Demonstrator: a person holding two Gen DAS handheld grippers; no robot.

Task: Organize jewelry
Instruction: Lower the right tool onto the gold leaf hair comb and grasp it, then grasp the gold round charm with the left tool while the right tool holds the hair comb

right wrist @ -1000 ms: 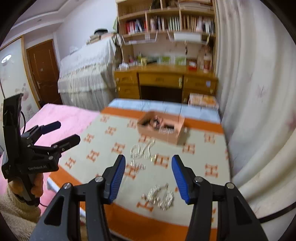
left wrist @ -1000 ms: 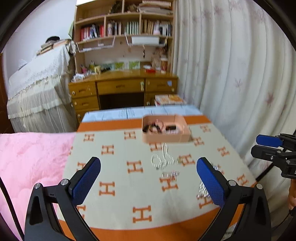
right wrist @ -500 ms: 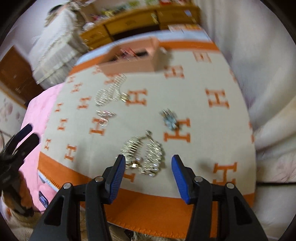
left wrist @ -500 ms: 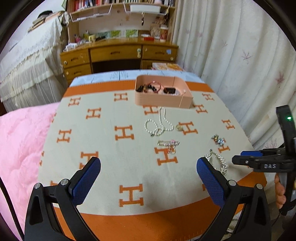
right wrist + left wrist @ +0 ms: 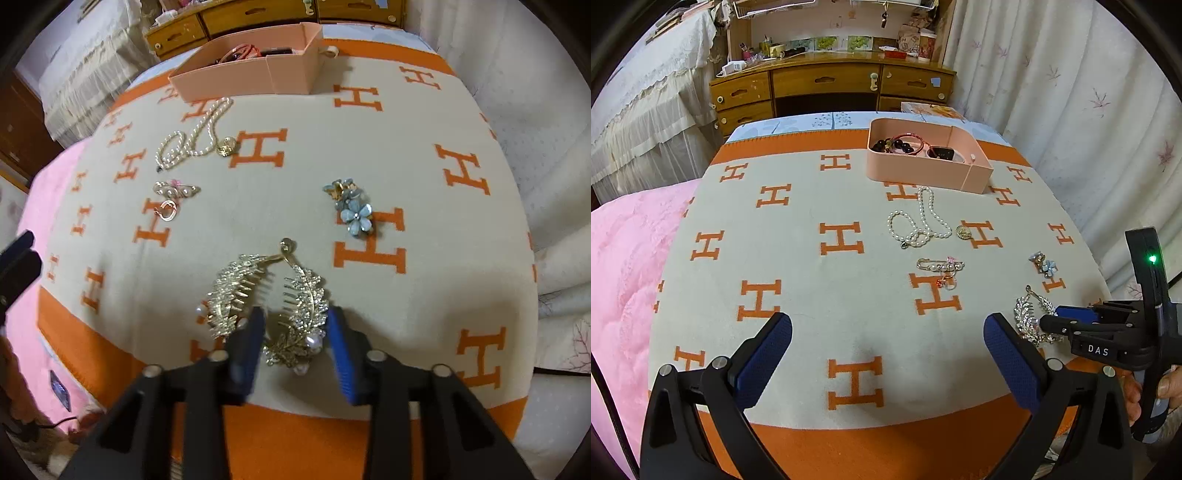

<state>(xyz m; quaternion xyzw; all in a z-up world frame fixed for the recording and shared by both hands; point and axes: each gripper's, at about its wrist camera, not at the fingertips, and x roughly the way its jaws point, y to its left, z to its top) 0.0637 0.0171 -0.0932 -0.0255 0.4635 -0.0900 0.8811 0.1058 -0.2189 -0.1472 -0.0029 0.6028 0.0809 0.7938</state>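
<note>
A gold leaf-shaped hair comb (image 5: 273, 299) with pearls lies near the front edge of the H-patterned blanket (image 5: 424, 155). My right gripper (image 5: 295, 325) is open, its blue pads on either side of the comb's right leaf, just above the blanket; the comb also shows in the left wrist view (image 5: 1028, 317). A blue flower brooch (image 5: 352, 208), a pearl pin with a ring (image 5: 173, 195), a pearl necklace (image 5: 192, 136) and a gold pendant (image 5: 227, 147) lie further back. A pink jewelry box (image 5: 923, 155) holds bracelets. My left gripper (image 5: 886, 339) is open and empty above the blanket's front.
A pink quilt (image 5: 624, 266) lies to the left of the blanket. A wooden desk (image 5: 831, 85) stands behind the bed and white curtains (image 5: 1071, 92) hang on the right. The blanket's orange front edge (image 5: 886, 443) is close below both grippers.
The right gripper has moved forward and down until its pads straddle the hair comb. The left gripper has tilted down toward the blanket and come closer.
</note>
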